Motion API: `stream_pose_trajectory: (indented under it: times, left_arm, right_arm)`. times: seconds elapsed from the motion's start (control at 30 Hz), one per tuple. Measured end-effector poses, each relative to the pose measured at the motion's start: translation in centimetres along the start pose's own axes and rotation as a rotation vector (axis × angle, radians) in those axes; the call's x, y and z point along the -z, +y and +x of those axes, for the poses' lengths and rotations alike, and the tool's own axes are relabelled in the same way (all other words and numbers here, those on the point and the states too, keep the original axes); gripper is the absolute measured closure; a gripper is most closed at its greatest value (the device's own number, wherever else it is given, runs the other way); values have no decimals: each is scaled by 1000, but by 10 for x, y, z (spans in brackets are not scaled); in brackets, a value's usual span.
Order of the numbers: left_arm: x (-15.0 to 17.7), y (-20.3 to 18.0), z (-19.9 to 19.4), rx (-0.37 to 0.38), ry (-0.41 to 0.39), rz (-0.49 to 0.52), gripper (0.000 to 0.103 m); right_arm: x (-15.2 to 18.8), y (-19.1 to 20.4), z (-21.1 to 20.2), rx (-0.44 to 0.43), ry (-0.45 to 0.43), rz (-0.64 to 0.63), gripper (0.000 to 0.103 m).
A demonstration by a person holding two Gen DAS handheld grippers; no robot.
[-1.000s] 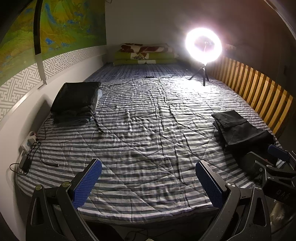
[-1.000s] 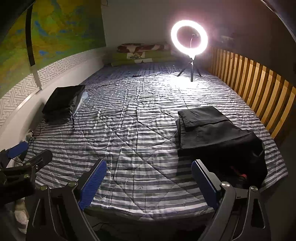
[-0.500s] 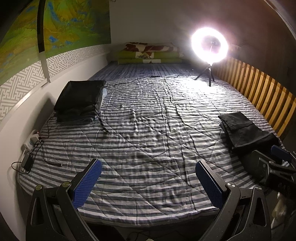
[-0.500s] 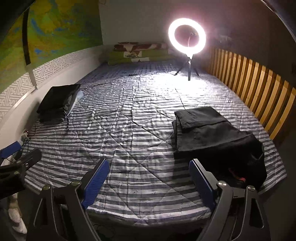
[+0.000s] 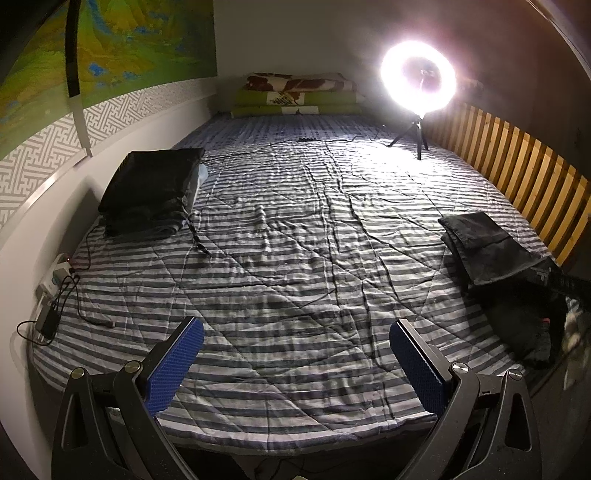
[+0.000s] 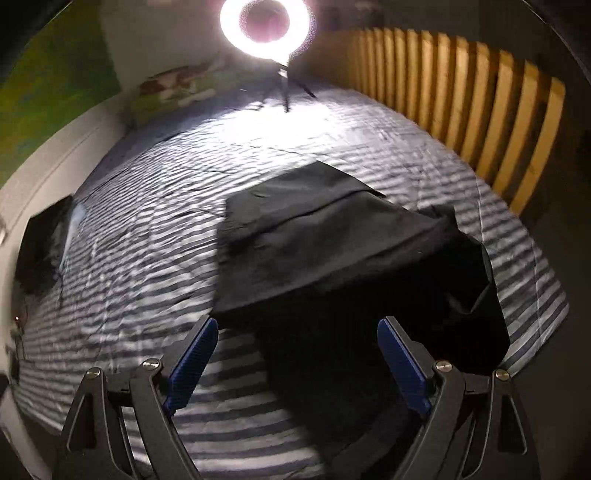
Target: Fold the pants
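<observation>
Left wrist view
Bed: a striped quilt [image 5: 295, 258] covers the whole surface, creased, with bare cloth across the middle.
Left side: a stack of folded dark clothes [image 5: 151, 192] lies near the wall; a thin cable [image 5: 83, 258] runs from it to a power strip [image 5: 55, 280] at the bed's edge.
Far end: pillows and blankets [image 5: 295, 94] are piled against the wall; a lit ring light [image 5: 418, 75] stands on a small tripod on the quilt.
Right side: a wooden slatted rail [image 5: 517, 173] borders the bed.
Pants: black pants [image 5: 487, 251] lie heaped at the right edge, beside the rail, well apart from the folded stack.
Left gripper [image 5: 295, 365]: jaws wide apart above the near edge of the quilt, blue pads facing each other, nothing between them, nothing touched.

Right wrist view (blurred)
Surroundings: the ring light [image 6: 264, 27] is at the top, the slatted rail [image 6: 480, 99] to the right, the dark folded stack [image 6: 40, 247] at far left.
Pants: the black pants [image 6: 351, 251] fill the centre, a flat folded part on top and a rumpled mass toward the near right.
Right gripper [image 6: 295, 362]: jaws spread wide, nothing pinched; dark cloth lies below and ahead of the gap. Whether the pads touch it cannot be told.
</observation>
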State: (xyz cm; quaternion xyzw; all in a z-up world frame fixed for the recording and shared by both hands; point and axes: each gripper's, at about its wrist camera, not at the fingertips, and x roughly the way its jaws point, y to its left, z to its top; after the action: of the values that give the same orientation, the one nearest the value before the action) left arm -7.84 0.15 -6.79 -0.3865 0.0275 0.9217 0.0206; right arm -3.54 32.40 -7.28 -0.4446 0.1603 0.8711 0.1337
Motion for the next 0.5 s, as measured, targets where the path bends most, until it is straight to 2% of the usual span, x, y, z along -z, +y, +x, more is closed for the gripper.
stream_pose_trajectory:
  times: [0.2,0.4,0.43,0.47,0.5]
  left_arm:
    - [-1,0,8,1,12,6,1]
    - [0,15,10,-25,19,1,1]
    - [0,19,10,-33,21,-1,1]
    - [1,24,10,-37,22,-3,1]
    - [0,27,10,-41,23,-6,1]
  right_arm:
    - [-29,-31,43,-12,92,96,17]
    - [-51,-45,89,-12,164,221,17]
    - [-55,-44,95,-7,165,236,22]
    - [-57,-42,97,2,156,238,48]
    - [-62,-33,100,19,155,211,64]
